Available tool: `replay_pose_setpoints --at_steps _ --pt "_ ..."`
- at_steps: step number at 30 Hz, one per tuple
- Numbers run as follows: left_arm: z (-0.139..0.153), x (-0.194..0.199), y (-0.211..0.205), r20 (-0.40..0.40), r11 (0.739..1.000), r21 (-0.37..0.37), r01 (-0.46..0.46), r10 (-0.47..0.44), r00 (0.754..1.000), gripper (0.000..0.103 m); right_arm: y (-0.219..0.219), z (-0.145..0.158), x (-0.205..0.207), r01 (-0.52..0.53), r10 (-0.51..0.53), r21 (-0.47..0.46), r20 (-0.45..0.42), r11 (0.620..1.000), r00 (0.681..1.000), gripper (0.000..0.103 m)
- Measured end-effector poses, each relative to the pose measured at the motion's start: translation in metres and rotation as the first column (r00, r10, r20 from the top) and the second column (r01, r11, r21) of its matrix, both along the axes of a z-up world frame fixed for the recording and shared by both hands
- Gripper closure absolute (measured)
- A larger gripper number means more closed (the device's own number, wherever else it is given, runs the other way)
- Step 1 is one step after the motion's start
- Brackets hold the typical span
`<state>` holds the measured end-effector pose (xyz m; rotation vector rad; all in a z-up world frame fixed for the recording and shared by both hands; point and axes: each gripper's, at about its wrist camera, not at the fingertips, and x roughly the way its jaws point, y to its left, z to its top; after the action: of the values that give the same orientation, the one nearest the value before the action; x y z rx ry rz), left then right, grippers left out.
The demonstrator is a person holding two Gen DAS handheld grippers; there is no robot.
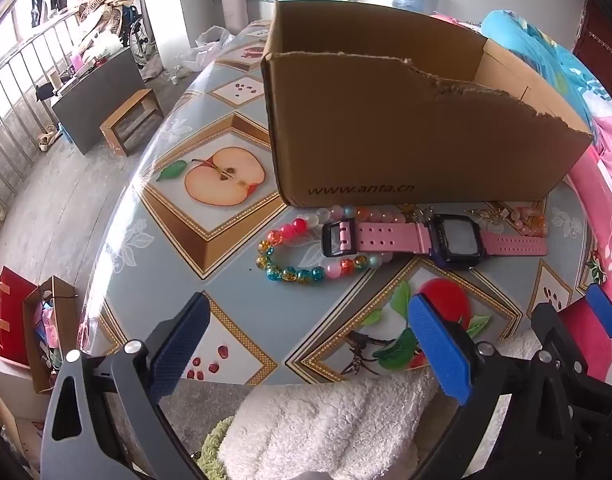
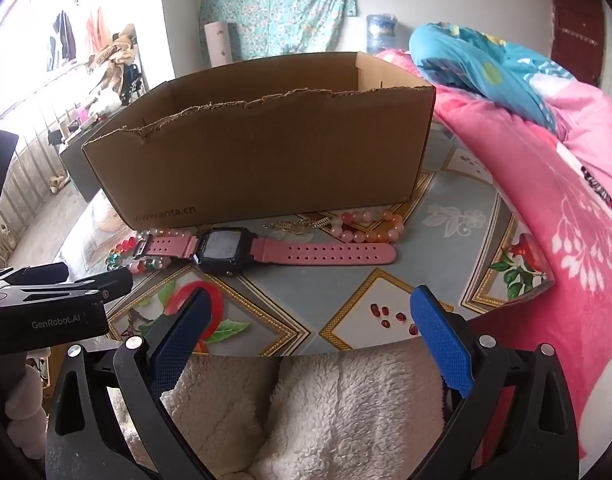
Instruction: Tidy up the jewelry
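Observation:
A pink-strapped watch (image 1: 434,238) (image 2: 266,250) lies flat before an open cardboard box (image 1: 406,128) (image 2: 266,160). Under its buckle end curls a bracelet of coloured beads (image 1: 302,272) (image 2: 122,254). Near the other strap end sit a peach bead bracelet (image 1: 530,220) (image 2: 370,226) and a small gold chain (image 2: 294,226). My left gripper (image 1: 306,344) stands open near the table's front edge, short of the coloured beads, with nothing between its fingers. My right gripper (image 2: 310,336) is open too, hanging short of the watch. The box's inside is hidden.
The table (image 1: 226,280) wears a glossy fruit-print cover, with a pink blanket (image 2: 546,220) crowding its right side. A white fleecy garment (image 2: 326,412) lies below both grippers. To the left the floor drops away, with a small wooden stool (image 1: 132,120) and paper bags (image 1: 30,332).

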<state>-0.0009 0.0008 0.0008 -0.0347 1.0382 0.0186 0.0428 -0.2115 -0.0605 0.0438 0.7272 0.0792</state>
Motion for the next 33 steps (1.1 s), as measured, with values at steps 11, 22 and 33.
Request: replay_pose_setpoints --at_steps 11,22,33 --pt "-0.0046 -0.0014 -0.0002 -0.018 1.000 0.020 -0.003 0.003 1.000 0.006 0.0015 -0.0023 0.0019 -0.005 0.005 0.000 0.000 1.000 1.000 0.008" --pt "-0.0062 -0.0013 -0.0029 -0.020 1.000 0.025 -0.002 0.002 1.000 0.006 0.0030 -0.0005 0.0033 -0.006 0.006 -0.010 -0.010 1.000 1.000 0.008" --pt "-0.0046 -0.0043 -0.0026 -0.017 1.000 0.026 -0.008 0.008 1.000 0.006 0.0052 0.0023 0.0032 -0.009 0.009 -0.016 -0.006 1.000 1.000 0.008"
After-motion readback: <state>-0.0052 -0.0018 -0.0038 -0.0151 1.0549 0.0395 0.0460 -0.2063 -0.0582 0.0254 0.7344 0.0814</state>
